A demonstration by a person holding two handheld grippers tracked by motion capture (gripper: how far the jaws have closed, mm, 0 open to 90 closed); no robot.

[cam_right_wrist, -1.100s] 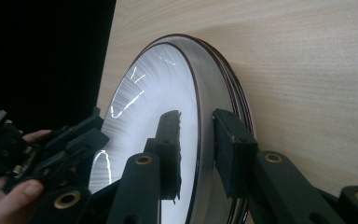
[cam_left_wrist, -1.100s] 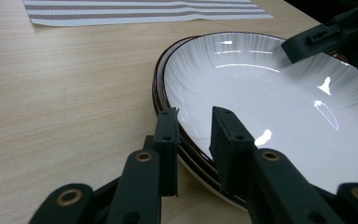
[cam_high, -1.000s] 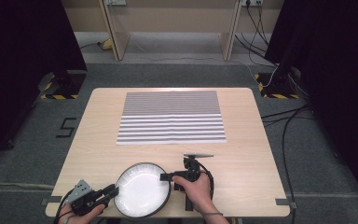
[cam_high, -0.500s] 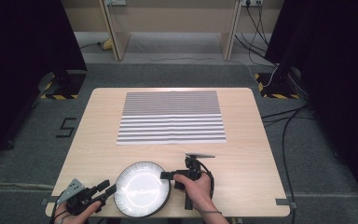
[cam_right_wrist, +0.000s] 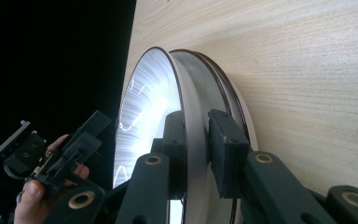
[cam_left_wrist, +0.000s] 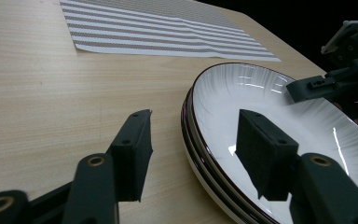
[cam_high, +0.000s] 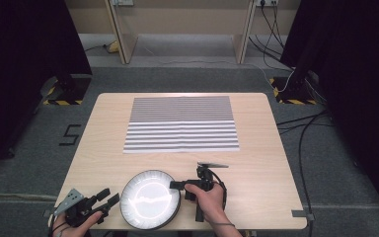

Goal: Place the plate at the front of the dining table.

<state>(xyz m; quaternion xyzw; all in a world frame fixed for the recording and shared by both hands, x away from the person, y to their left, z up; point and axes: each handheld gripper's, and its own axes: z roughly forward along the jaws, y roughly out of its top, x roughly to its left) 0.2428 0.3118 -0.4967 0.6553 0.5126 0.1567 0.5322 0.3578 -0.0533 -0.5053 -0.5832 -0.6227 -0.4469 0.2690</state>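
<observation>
Only readable mark — a black "5" [cam_high: 69, 135] on the grey floor [cam_high: 39, 148], left of the table [cam_high: 256, 163] in the high view, looks like tape. Nothing legible on the striped mat [cam_high: 181, 123], the plates [cam_high: 150, 199] or the grippers — no labels or brand marks that resolve in either gripper view.

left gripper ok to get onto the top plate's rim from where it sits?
Probably yes. The left gripper is open, its jaws either side of the plates' near edge, nothing between them. The right gripper already clamps the top plate at the opposite rim.
</observation>
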